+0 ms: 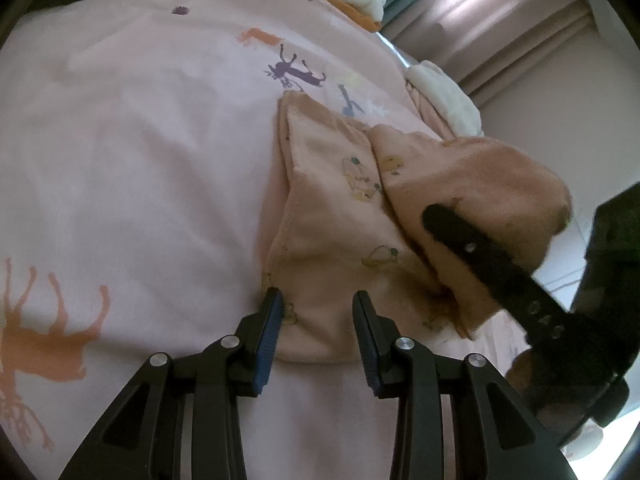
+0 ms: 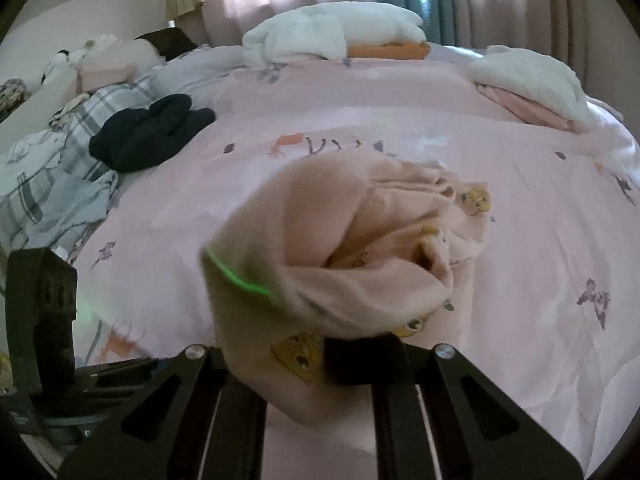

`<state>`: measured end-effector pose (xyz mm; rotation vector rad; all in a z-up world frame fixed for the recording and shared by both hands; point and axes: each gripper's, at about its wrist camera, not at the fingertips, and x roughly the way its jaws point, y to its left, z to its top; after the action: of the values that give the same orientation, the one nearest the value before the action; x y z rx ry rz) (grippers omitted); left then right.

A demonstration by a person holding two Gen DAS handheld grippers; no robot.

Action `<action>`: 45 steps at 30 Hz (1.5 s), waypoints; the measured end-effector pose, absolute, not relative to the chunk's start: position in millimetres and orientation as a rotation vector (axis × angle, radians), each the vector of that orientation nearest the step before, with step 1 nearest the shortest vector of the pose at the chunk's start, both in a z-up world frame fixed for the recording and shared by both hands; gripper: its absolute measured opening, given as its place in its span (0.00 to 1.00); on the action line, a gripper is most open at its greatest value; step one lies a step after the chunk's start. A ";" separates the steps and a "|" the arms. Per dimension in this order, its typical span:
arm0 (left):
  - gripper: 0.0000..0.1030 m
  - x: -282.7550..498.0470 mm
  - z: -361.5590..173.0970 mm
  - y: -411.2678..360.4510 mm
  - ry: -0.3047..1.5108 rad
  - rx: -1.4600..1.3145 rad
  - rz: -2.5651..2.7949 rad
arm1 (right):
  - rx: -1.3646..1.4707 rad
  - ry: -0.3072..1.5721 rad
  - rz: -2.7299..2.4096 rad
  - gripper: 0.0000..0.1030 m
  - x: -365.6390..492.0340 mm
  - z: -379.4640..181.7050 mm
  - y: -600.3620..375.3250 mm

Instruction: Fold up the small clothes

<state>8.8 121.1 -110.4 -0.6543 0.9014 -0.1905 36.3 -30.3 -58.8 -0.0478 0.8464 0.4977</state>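
A small peach-pink garment point(image 1: 332, 208) with yellow cartoon prints lies on the pink bed cover point(image 1: 140, 140). My left gripper point(image 1: 318, 300) stands open over its near edge, blue pads apart, with the cloth lying flat between and below them. My right gripper point(image 1: 436, 220) comes in from the right, shut on the garment's right side, which is lifted and folded over toward the middle. In the right wrist view the raised garment point(image 2: 320, 220) bunches over my right gripper point(image 2: 320, 344) and hides its fingertips.
A black garment point(image 2: 148, 136) and a grey plaid cloth point(image 2: 80, 152) lie at the left of the bed cover point(image 2: 520, 240). White folded piles point(image 2: 332, 32) point(image 2: 528, 76) sit at the far side, before curtains. The left gripper's body point(image 2: 40, 312) shows at the left edge.
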 end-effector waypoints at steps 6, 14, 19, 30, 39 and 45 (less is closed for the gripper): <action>0.35 9.0 -111.8 123.4 0.902 -0.692 -0.192 | -0.011 0.862 0.542 0.08 32.4 -65.5 -33.3; 0.35 9.2 -111.9 127.1 0.910 -0.718 -0.202 | -0.002 0.860 0.602 0.08 24.9 -61.9 -33.2; 0.35 8.4 -112.5 129.1 0.911 -0.734 -0.202 | 0.008 0.845 0.650 0.08 21.3 -57.2 -34.7; 0.35 6.2 -116.9 140.4 0.922 -0.820 -0.239 | -0.116 0.897 0.689 0.08 17.0 -76.9 -17.7; 0.35 3.5 -117.4 145.6 0.923 -0.833 -0.254 | -0.091 0.981 0.794 0.30 1.9 -62.4 -36.2; 0.35 2.0 -116.2 143.6 0.921 -0.816 -0.246 | 0.117 0.965 0.695 0.68 21.3 -37.3 -81.5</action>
<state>2.0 143.6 -116.2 -0.8155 0.9209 -0.2464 21.3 -81.5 -37.3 0.1173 0.9648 0.6947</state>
